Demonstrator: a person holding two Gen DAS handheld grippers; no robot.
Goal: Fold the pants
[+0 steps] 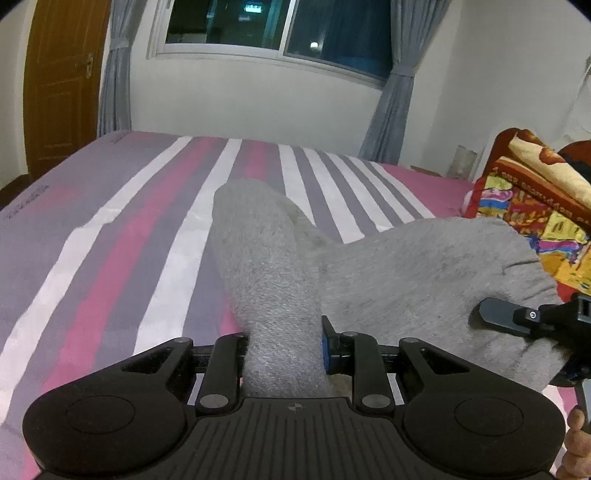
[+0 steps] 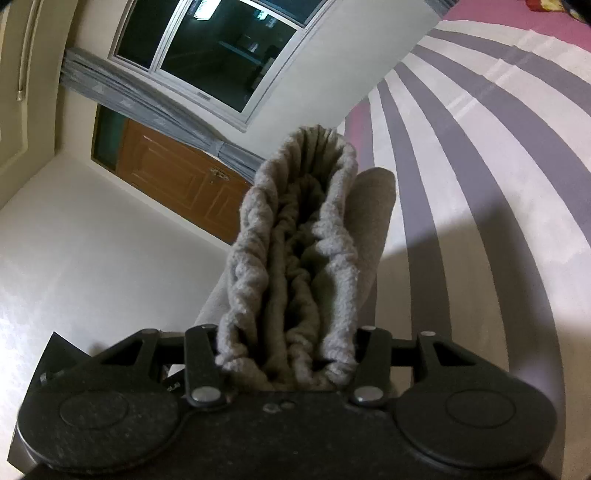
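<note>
Closest thing in the left wrist view is the left gripper (image 1: 284,350), clamped tight on a bunched roll of the gray pants (image 1: 406,266). The cloth fills the gap between both fingers. No brand or logo on the gripper, just a tiny round crosshair mark on the ribbed plate.

The pants are a fuzzy gray knit, sweatpants kind of fabric. One leg runs straight out from the left gripper and lies on the bed (image 1: 110,229), the rest spreads off to the right, lifted a bit. Over there the right gripper (image 1: 517,319) comes in from the side, pinching the edge of the cloth, with the person's hand (image 1: 576,443) just showing at the bottom corner.

In the right wrist view the right gripper (image 2: 288,354) is rolled over sideways, so the room looks tilted. Its jaws are closed on the gathered elastic waistband (image 2: 295,258), which sticks out in ruffled folds, held up off the bed.

Further back: pink, gray and white striped sheet, with some faint printed text along the left edge that I can't read. A colorful folded blanket (image 1: 528,206) at the right has lettering too, also too blurry. Behind that, a dark window (image 1: 277,26), gray curtains (image 1: 114,74) and a brown door (image 1: 59,85).
</note>
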